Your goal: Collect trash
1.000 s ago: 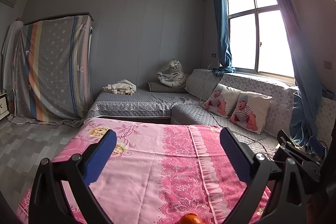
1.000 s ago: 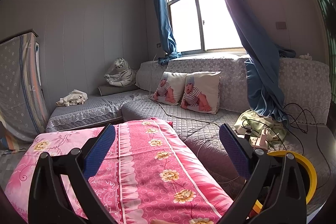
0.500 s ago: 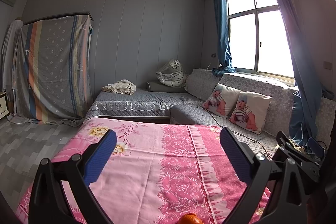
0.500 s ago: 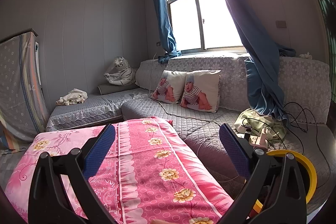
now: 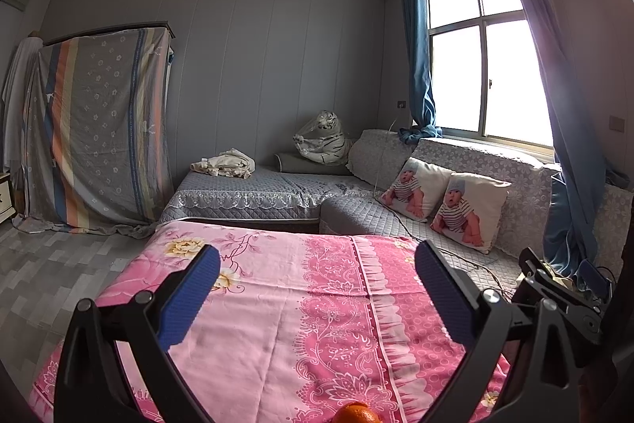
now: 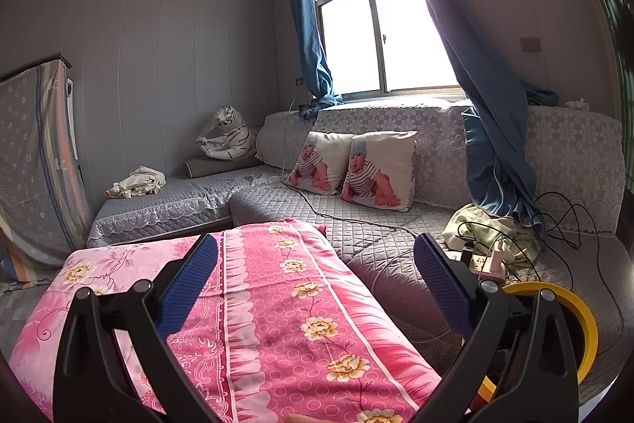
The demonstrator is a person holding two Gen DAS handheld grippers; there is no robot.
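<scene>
Hovering over the pink cloth (image 5: 277, 324), both jaws spread wide and empty
We see left gripper (image 5: 317, 272), right gripper (image 6: 315, 256); orange (image 5: 354, 414) at bottom centre of left view

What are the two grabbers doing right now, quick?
Left gripper: jaws open, holding nothing.
Right gripper: jaws open, holding nothing.

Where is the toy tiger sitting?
The toy tiger sits in the far corner of the grey sofa, on a grey bolster against the wall, left of the blue curtain.
</scene>
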